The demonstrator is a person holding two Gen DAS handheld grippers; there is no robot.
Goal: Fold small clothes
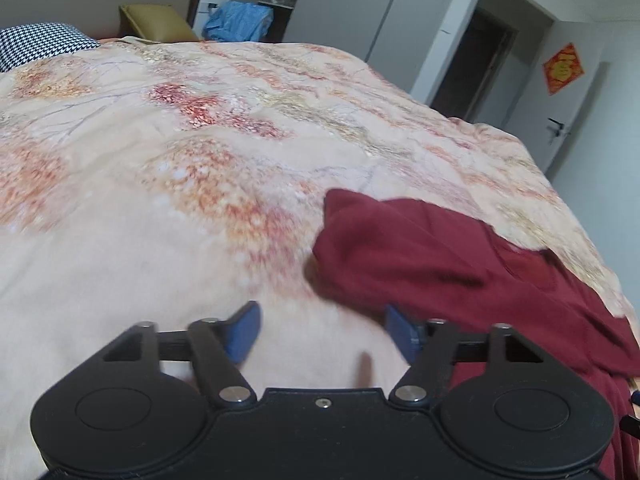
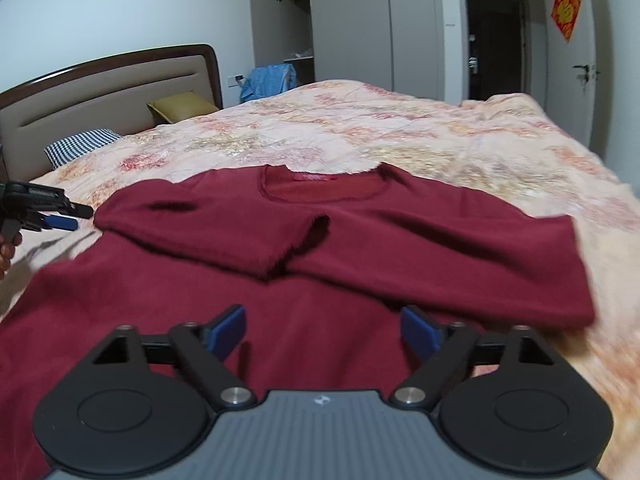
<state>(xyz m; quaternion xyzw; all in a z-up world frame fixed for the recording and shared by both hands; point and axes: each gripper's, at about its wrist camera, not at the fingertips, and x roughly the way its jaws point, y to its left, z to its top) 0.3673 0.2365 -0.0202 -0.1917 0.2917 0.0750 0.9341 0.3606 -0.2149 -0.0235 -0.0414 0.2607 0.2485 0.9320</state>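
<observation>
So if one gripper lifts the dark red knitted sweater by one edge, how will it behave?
The dark red knitted sweater will probably hang limp: its folded sleeves already drape softly. The fuzzy knit should grip the blue pads, not slip. The folded sleeves may fall open, since nothing pins them on the floral quilt.

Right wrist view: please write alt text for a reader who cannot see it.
A dark red sweater lies on a floral bedspread with both sleeves folded across its chest. The open right gripper hovers above its lower part, and the left gripper is at the left edge.
</observation>
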